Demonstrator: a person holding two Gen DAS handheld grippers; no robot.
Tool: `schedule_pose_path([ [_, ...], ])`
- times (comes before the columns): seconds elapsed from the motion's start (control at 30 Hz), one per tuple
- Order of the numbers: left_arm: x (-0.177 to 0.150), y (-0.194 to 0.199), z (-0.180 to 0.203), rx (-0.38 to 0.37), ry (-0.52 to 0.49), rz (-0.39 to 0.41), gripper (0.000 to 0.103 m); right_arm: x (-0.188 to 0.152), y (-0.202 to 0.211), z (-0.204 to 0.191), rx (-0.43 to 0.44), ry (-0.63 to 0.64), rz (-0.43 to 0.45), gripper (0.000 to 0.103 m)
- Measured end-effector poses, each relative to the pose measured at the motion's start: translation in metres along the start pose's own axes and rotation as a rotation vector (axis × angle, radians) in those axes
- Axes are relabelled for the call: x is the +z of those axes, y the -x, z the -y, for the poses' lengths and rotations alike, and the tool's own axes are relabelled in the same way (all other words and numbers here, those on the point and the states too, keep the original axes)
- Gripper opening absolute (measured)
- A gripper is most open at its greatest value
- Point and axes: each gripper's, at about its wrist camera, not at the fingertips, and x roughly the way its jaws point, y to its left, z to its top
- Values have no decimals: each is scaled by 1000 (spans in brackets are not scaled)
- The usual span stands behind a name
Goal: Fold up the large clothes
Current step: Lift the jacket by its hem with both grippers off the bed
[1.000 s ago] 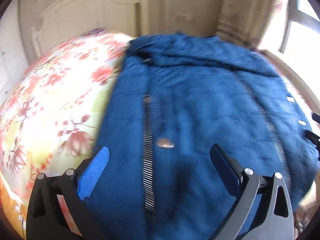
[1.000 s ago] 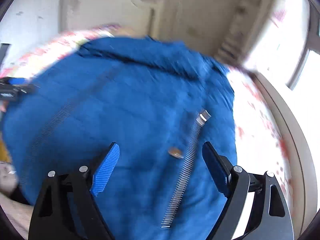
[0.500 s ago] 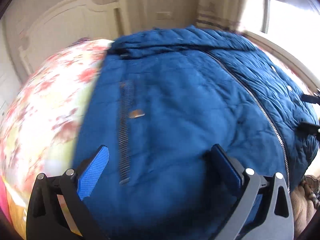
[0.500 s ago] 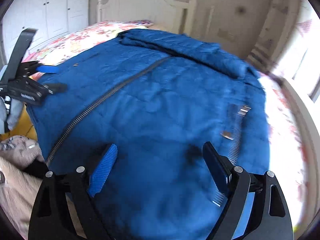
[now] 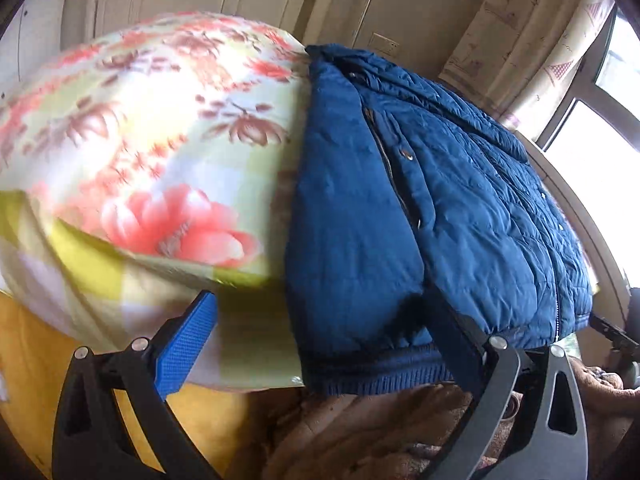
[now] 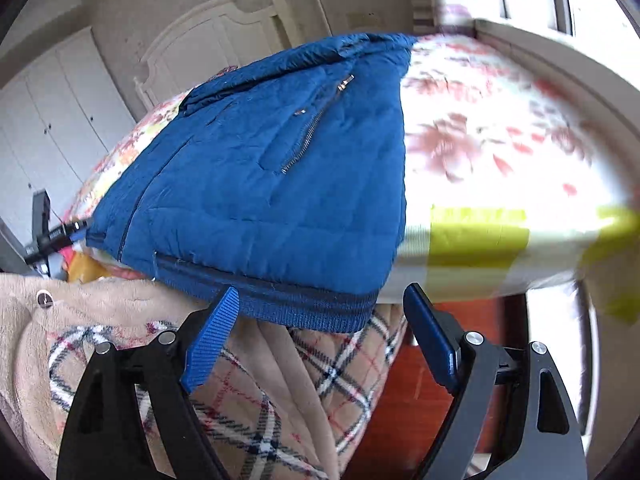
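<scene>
A blue quilted jacket (image 5: pixel 440 208) lies front up on a floral bed sheet (image 5: pixel 140 140), its ribbed hem (image 5: pixel 380 368) hanging at the bed's near edge. My left gripper (image 5: pixel 320 340) is open at the hem's left corner, and the corner sits between the jaws without touching the pads. In the right wrist view the jacket (image 6: pixel 260 184) shows a pocket zip, and its hem (image 6: pixel 280 304) ends just above my right gripper (image 6: pixel 320 336). That gripper is open, straddling the hem's right corner. The left gripper (image 6: pixel 52 236) shows at the far left.
A person's beige plaid fleece garment (image 6: pixel 260 400) fills the space below the hem. A white headboard (image 6: pixel 208 40) stands behind the bed. White wardrobe doors (image 6: pixel 48 120) are at the left, a window (image 5: pixel 600 120) with a curtain at the right. Red-brown floor (image 6: pixel 400 400) shows beside the bed.
Both grippers have drawn back and down from above the jacket's middle to its hem at the near edge, the left toward the left corner, the right toward the right corner. Both stay open.
</scene>
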Motion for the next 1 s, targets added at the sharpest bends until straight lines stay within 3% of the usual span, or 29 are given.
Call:
schedule_pose_path([
  [0.13,-1,-7,-6,-55,43,-9,101,2,-14,11,89,-74,8,77],
  [0.2,-3,-9,-8,-78,60,-16,100,1,-17,9,109,-75,19,62],
  [0.3,-7,-1,-1,-192,43,-28,56,0,-8,-4,138,-11,49,34],
  [0.37,-7,4,9,-143,-6,-30,55,0,4,-14,146,41,85,27],
  [0.47,-5,4,9,-153,10,-36,55,7,9,-16,149,48,113,27],
  [0.5,-5,4,10,-160,6,-37,57,7,9,-16,146,50,110,28],
  [0.6,-4,1,13,-133,-12,-44,76,10,3,-17,130,58,105,29],
  [0.7,-4,-9,14,-146,-7,-56,74,10,-1,-13,141,25,101,29],
  [0.73,-4,-9,14,-155,-5,-56,63,9,-1,-13,137,22,97,29],
  [0.77,-4,-8,15,-161,-5,-52,59,7,0,-14,127,31,101,28],
  [0.83,-6,-3,18,-169,-18,-48,34,6,2,-25,99,95,117,16],
  [0.87,-6,4,18,-202,-16,-32,27,6,7,-32,98,136,141,9],
  [1.0,2,56,33,-270,-35,129,14,10,38,-49,134,202,273,8],
])
